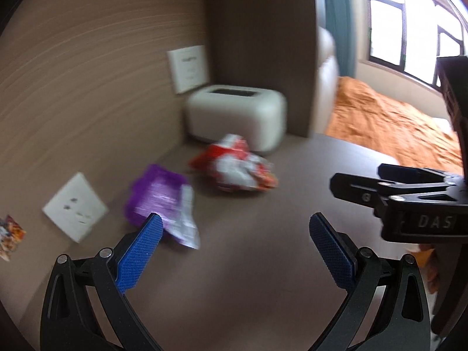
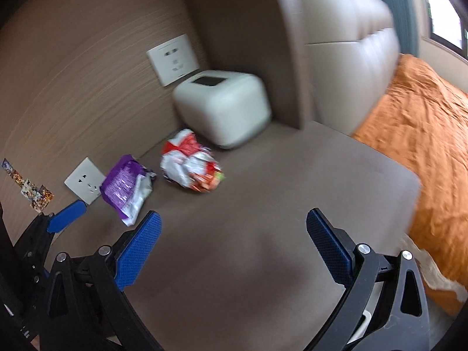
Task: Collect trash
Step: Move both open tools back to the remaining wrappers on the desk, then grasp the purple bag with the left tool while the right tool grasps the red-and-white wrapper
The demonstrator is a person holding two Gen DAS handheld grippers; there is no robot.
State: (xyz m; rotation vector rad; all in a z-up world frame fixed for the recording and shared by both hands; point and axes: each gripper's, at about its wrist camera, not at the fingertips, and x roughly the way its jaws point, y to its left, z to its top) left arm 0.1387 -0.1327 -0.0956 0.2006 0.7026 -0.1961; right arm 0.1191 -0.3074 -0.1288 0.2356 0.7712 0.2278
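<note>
Wrappers lie ahead of my jaws on the brown tabletop (image 2: 263,204): purple wrapper (image 1: 158,201) just past my left gripper (image 1: 235,228), red-and-white wrapper (image 1: 234,166) beyond it, near the white box (image 1: 237,114). Right gripper (image 2: 234,228) hangs further back. Both spread wide, empty, I'd say lined up for the grab

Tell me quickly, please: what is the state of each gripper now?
Left gripper: open, holding nothing.
Right gripper: open, holding nothing.
</note>
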